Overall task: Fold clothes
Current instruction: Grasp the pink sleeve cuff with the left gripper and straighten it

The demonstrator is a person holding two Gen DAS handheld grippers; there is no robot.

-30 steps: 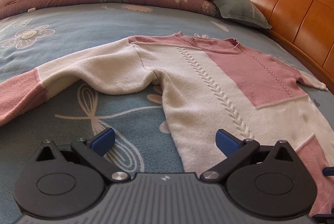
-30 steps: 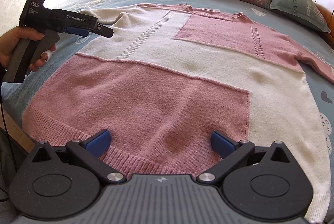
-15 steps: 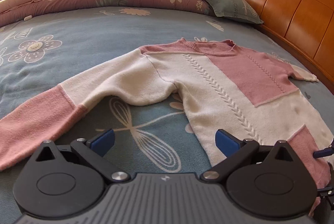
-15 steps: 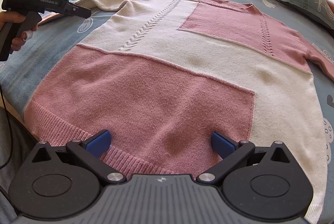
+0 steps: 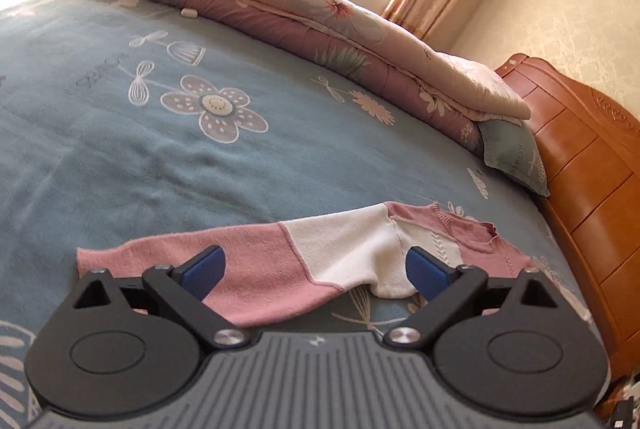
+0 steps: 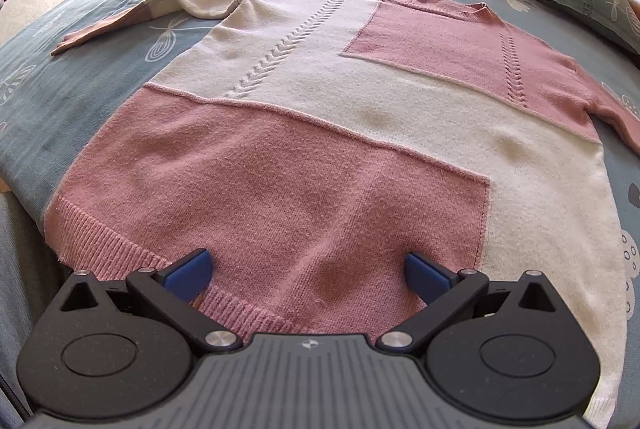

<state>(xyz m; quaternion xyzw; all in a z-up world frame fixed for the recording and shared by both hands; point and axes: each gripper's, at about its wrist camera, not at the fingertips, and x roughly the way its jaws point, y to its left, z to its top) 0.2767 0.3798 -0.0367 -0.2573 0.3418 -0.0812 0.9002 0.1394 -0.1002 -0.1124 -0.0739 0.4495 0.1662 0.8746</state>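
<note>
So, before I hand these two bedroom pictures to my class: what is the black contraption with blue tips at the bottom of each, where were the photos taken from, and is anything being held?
There is no robot here. A person holds a hand-held two-finger gripper in each hand, and a camera on each looks forward along its blue fingers.

One picture is from the left gripper, the other from the right gripper. Both stand open and hold nothing, though the left one's jaws have just been closing a little.

A pink and cream sweater lies spread flat on the blue flowered bedspread. The left gripper faces its sleeve, the right its hem. A folded quilt lies behind.
</note>
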